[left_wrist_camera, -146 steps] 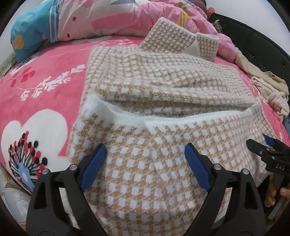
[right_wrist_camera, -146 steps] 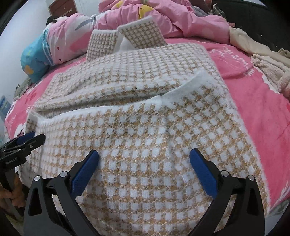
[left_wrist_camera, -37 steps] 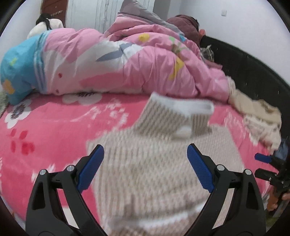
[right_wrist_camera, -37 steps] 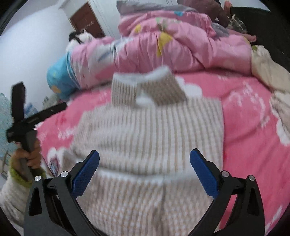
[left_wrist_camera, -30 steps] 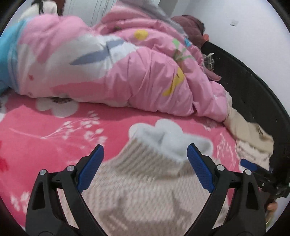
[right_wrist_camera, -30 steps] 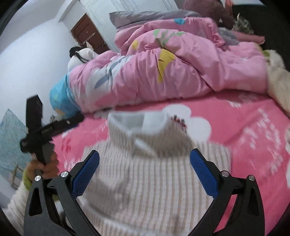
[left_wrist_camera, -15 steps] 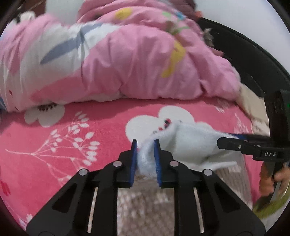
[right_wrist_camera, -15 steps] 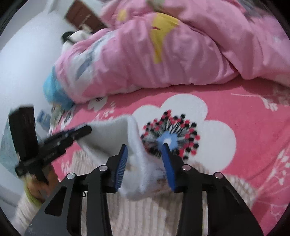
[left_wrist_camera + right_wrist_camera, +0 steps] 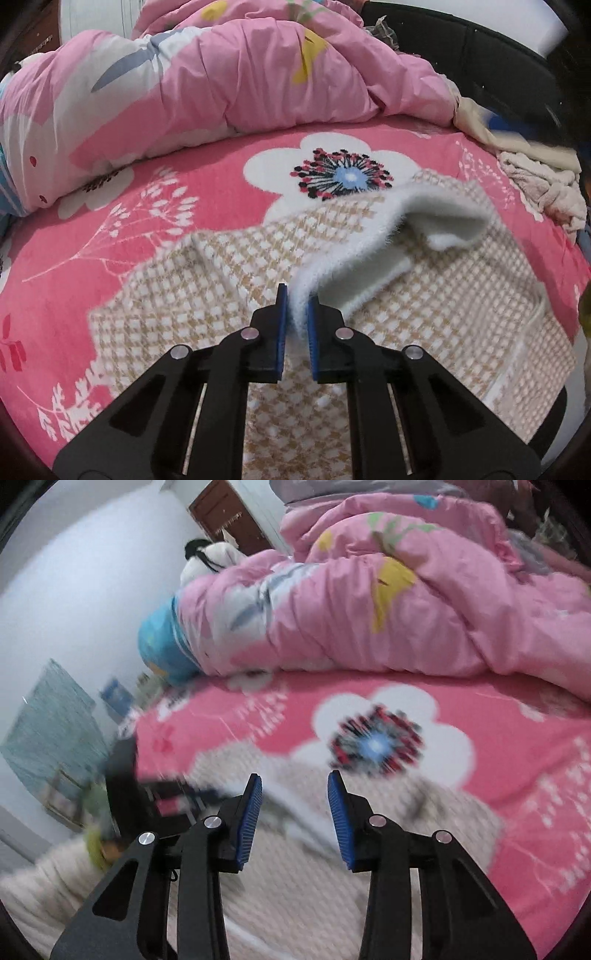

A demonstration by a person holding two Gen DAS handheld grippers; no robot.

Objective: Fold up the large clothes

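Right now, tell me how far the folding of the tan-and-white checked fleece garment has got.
Done: the tan-and-white checked fleece garment lies partly doubled on the pink flowered blanket. In hand: the left gripper pinches its white fleecy edge; the right gripper looks parted, its grip unclear in the blur. Left: lay that edge flat and finish.

- Left wrist view: soft, even indoor light; mostly sharp, with blur smearing objects at 3 o'clock.
- Right wrist view: heavy motion blur across the bed (image 9: 480, 716); fingers (image 9: 343, 819) stay crisp.
- Both: fisheye bending, dark vignette at corners.
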